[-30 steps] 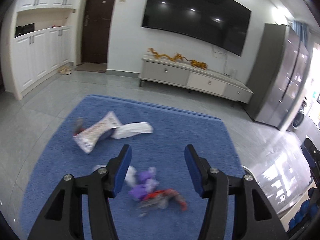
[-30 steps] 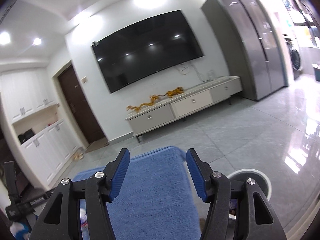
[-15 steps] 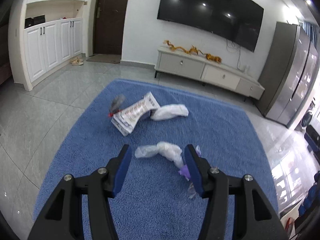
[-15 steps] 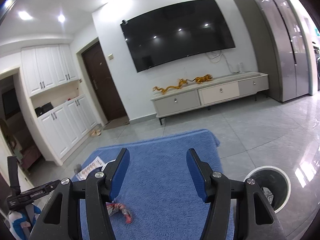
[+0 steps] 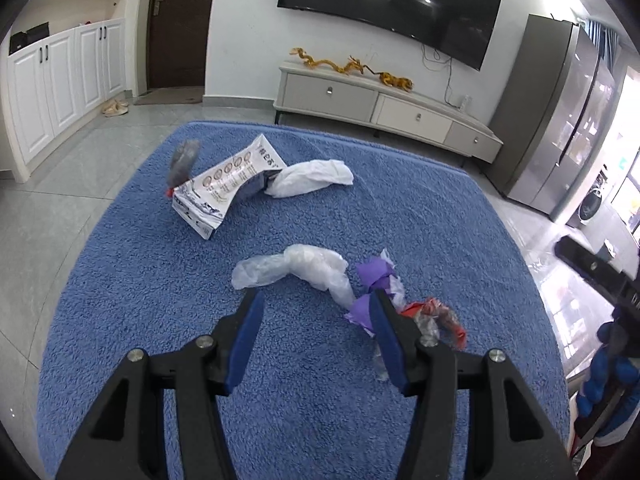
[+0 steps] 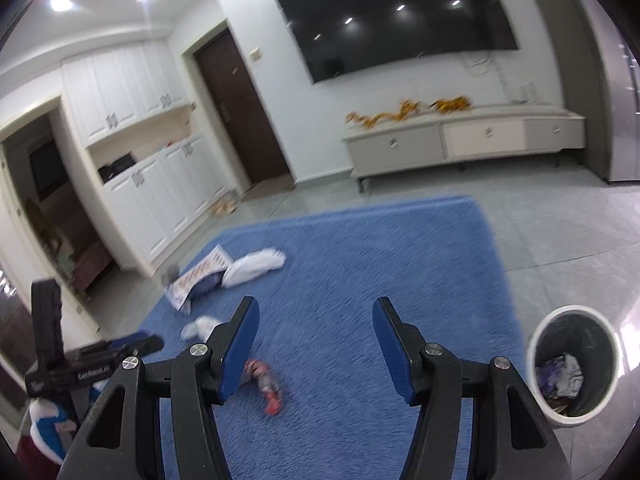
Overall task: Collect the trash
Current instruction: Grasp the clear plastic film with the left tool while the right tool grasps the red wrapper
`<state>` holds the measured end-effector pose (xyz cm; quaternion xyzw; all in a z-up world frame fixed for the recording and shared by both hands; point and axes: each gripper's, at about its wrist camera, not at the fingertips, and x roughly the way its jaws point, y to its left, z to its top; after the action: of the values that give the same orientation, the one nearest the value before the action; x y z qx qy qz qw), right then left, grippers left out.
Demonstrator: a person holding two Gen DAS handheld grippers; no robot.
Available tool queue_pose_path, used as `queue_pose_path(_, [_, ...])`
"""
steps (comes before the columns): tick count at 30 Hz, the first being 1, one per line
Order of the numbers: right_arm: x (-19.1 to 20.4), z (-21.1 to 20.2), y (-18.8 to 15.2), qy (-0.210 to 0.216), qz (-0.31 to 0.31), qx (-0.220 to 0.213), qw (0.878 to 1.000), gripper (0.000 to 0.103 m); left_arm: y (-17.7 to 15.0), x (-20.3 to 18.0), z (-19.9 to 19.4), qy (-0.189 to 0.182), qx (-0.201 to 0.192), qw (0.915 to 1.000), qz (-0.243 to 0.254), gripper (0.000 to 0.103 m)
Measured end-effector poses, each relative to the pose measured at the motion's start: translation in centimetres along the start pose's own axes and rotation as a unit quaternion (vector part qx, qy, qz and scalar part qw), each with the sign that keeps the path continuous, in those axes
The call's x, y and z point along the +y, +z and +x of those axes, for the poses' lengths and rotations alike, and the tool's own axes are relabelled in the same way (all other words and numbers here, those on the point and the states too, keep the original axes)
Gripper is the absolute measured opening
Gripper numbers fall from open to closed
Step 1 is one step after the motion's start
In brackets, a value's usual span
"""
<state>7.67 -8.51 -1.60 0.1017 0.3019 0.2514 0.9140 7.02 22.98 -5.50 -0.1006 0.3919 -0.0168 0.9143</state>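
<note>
Crumpled clear plastic bag [image 5: 296,270] on blue rug [image 5: 160,300], just beyond left gripper [image 5: 316,304]; fingers [image 5: 250,320] spread wide, empty. Purple wrapper [image 5: 374,280] and red wrapper [image 5: 436,314] just right of bag, the purple one touching it. Best approach, judged: descend straddling bag's thick middle, pinch low into pile, lift whole. Printed packet [image 5: 224,180] and white bag [image 5: 310,178] beyond; packet's writing too small to read. Right gripper [image 6: 316,332] likewise released, empty. Bin [image 6: 536,360] off rug, right, already holding scraps.
</note>
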Motion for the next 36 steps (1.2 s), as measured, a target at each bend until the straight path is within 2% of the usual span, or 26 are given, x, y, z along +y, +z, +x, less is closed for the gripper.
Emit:
queue_pose_path(4, [1.8,3.3,-1.3,0.034,-0.023,0.047,0.998,0.057,0.4,0.6,1.7,-0.028,0.025,0.9992,-0.016,0.053])
queue_pose_path(8, [3.1,5.9,-2.9,0.069,-0.038,0.088,0.993,0.057,1.0,1.1,4.2,-0.064,0.060,0.9937,-0.070,0.053])
queue_pose_path(15, [3.7,8.9,-5.1,0.069,-0.063,0.141,0.986,0.056,1.7,0.4,7.5,-0.040,0.080,0.9913,-0.096,0.053])
queue_pose_path(19, [3.6,9.7,-5.7,0.070,-0.068,0.155,0.983,0.038,2.1,0.4,8.7,-0.016,0.078,0.9909,-0.109,0.053])
queue_pose_path(20, [3.7,9.8,-5.8,0.073,-0.071,0.156,0.982,0.034,2.1,0.5,9.0,-0.012,0.081,0.9902,-0.114,0.051])
queue_pose_path(22, [4.0,9.8,-5.8,0.077,-0.079,0.157,0.981,0.019,2.1,0.5,9.0,-0.003,0.074,0.9906,-0.115,0.040])
queue_pose_path(23, [4.1,9.7,-5.9,0.078,-0.083,0.157,0.981,0.016,2.1,0.7,9.0,-0.003,0.073,0.9905,-0.117,0.033])
queue_pose_path(24, [4.2,9.7,-5.9,0.079,-0.084,0.156,0.981,0.014,2.1,0.9,9.0,-0.005,0.071,0.9899,-0.123,0.032])
queue_pose_path(32, [4.2,7.1,-5.2,0.093,-0.075,0.124,0.985,0.012,1.9,2.0,7.0,0.021,0.047,0.9897,-0.134,0.028])
queue_pose_path(36, [4.1,4.8,-4.5,0.102,-0.073,0.098,0.987,0.012,2.2,1.6,4.1,0.036,0.024,0.9912,-0.125,0.028])
